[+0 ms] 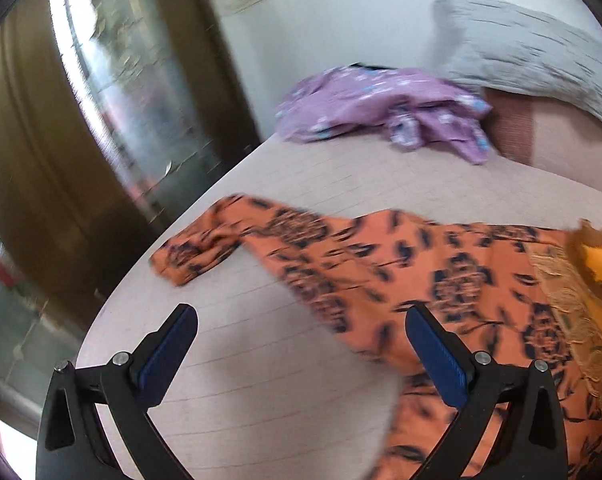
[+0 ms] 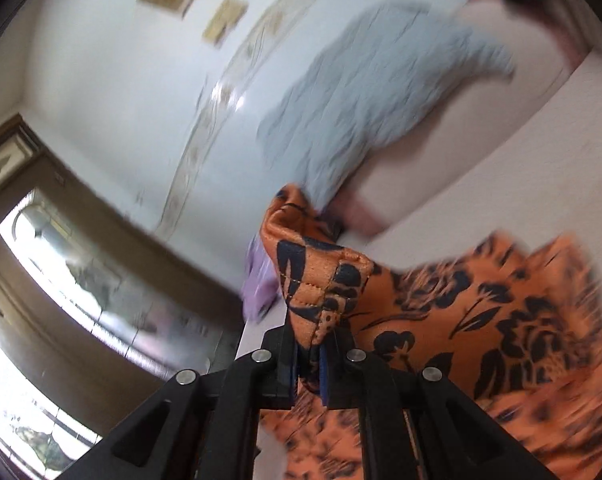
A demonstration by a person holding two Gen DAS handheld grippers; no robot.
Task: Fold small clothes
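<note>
White walls and a brown door stand behind the bed point(image 1: 261, 380), which has a pale sheet. On the bed lies an orange dress point(image 1: 441, 280) with dark flowers, one sleeve reaching out to the side. The left tongs point(image 1: 301, 320) are wide apart and hold nothing; they hang over the sheet by the dress. The right tongs point(image 2: 311, 344) are pinched tight on a stitched edge of the dress. A purple cloth point(image 1: 381, 108) lies farther back, near a grey pillow point(image 1: 529, 52).
</note>
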